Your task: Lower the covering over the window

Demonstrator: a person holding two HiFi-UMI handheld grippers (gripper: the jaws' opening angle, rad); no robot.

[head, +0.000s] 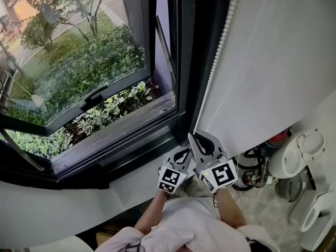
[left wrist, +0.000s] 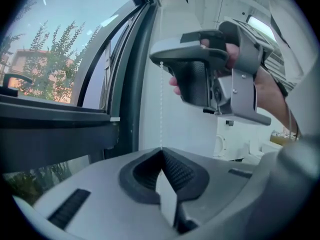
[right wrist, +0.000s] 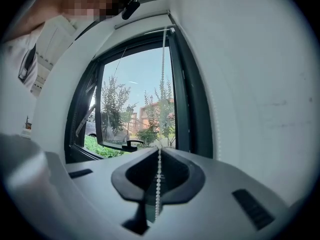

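Beside the window [head: 79, 72], left gripper [left wrist: 161, 151] and right gripper [right wrist: 159, 151] both pinch the bead chain [right wrist: 159, 179]. It looks light, limp and slippery, so clamp across the beads.

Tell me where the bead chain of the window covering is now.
In the head view the bead chain hangs right of the window frame, along the left edge of the white surface, and its lower part runs into the shut right gripper.

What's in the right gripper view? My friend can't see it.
The right gripper is pinched shut on a white bead chain that runs up beside a dark-framed window. Outside are green trees and a building; a white wall fills the right side.
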